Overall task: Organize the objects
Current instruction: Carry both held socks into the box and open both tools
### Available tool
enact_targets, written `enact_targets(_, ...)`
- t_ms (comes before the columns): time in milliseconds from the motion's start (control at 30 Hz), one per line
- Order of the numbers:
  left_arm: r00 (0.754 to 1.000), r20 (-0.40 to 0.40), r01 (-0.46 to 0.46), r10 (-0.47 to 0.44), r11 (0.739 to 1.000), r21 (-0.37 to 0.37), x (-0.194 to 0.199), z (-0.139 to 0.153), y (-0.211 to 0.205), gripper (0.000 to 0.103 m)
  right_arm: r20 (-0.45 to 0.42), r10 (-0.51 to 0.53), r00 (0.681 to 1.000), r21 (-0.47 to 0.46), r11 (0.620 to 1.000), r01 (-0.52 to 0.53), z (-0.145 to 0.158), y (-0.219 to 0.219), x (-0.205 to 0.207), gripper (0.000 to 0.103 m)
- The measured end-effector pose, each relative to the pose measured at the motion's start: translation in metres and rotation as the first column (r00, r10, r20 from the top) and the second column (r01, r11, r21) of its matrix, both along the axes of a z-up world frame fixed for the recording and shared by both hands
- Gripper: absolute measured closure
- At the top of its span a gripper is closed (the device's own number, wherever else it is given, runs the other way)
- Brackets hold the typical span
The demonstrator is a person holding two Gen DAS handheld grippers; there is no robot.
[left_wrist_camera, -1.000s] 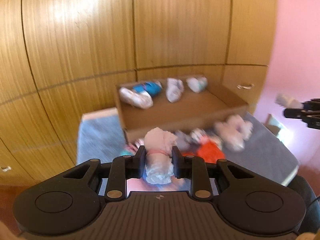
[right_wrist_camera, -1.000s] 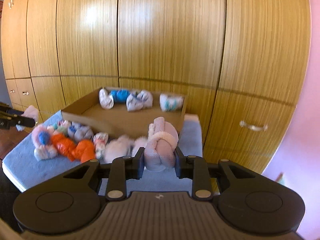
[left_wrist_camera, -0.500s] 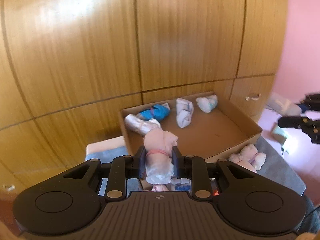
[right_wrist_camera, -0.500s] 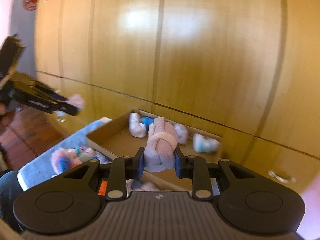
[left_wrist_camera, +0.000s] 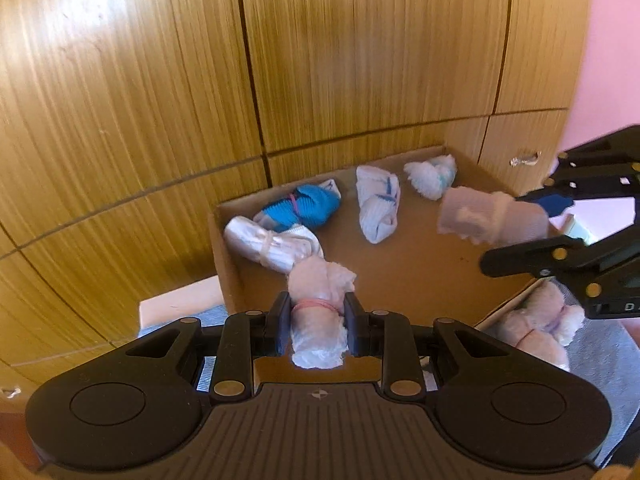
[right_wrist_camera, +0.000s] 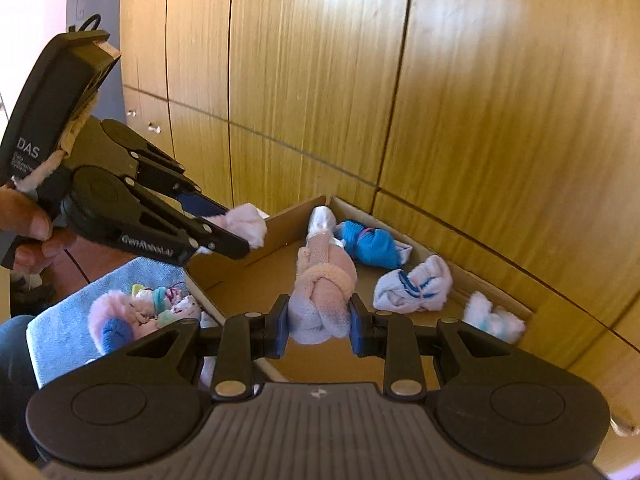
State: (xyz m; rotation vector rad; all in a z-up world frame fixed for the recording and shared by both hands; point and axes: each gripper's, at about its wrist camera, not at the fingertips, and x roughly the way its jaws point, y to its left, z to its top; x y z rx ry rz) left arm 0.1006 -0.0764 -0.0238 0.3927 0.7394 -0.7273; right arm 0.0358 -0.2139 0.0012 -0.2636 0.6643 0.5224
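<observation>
A pink sock bundle (left_wrist_camera: 318, 312) is clamped by the left gripper (left_wrist_camera: 316, 324), its lower end hidden; a knotted bundle (right_wrist_camera: 322, 300) is clamped by the right gripper (right_wrist_camera: 320, 324), over the cardboard box (left_wrist_camera: 228, 256).

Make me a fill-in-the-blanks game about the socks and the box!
1. Each hand-held gripper, left and right, holds a rolled ____.
2. The socks go into a cardboard ____.
3. The brightest sock bundle in the cardboard tray is ____.

Missing words: sock; box; blue
</observation>
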Motion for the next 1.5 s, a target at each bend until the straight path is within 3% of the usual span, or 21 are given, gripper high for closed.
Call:
enact_targets(467,0.994,-0.109,0.014,-0.004,0.996,0.087,0.065,-0.052,-0.021,0.07,-0.159,0.067,0.985,-0.07,0.994,-0.079,-0.047,0.028,0.075,0.077)
enact_targets(700,0.996,-0.086,0.01,-0.002,0.995,0.095,0.084,-0.057,-0.029,0.069,-0.194,0.094,0.976,-0.127,0.985,-0.12,-0.068,0.048,0.108,0.077)
enact_targets(967,0.999,0.05,0.0,-0.008,0.987,0.162,0.067,-0.058,-0.031,0.066,-0.186,0.122,0.975,-0.136,0.98,-0.149,-0.072,0.051,0.116,0.077)
enact_targets(1100,0.988,0.152,-0.007,-0.027,0.976,0.219,0.053,-0.056,-0.035,0.061,-0.182,0.125,0.975,-0.136,0.979,-0.151,-0.07,0.051,0.112,0.077)
enact_targets(1367,0.987,0.16,-0.008,-0.026,0.979,0.204,0.051,-0.046,-0.033,0.058,-0.183,0.126,0.975,-0.131,0.98,-0.151,-0.068,0.05,0.111,0.075)
enact_targets(1433,0.981,0.193,-0.032,-0.01,0.976,0.215,0.048,-0.041,-0.03,0.041,-0.185,0.134,0.974,-0.131,0.978,-0.16,-0.066,0.052,0.111,0.075)
enact_targets(1500,0.978,0.211,-0.045,0.001,0.979,0.201,0.047,-0.035,-0.022,0.031,-0.187,0.14,0.972,-0.13,0.978,-0.166,-0.065,0.054,0.109,0.075)
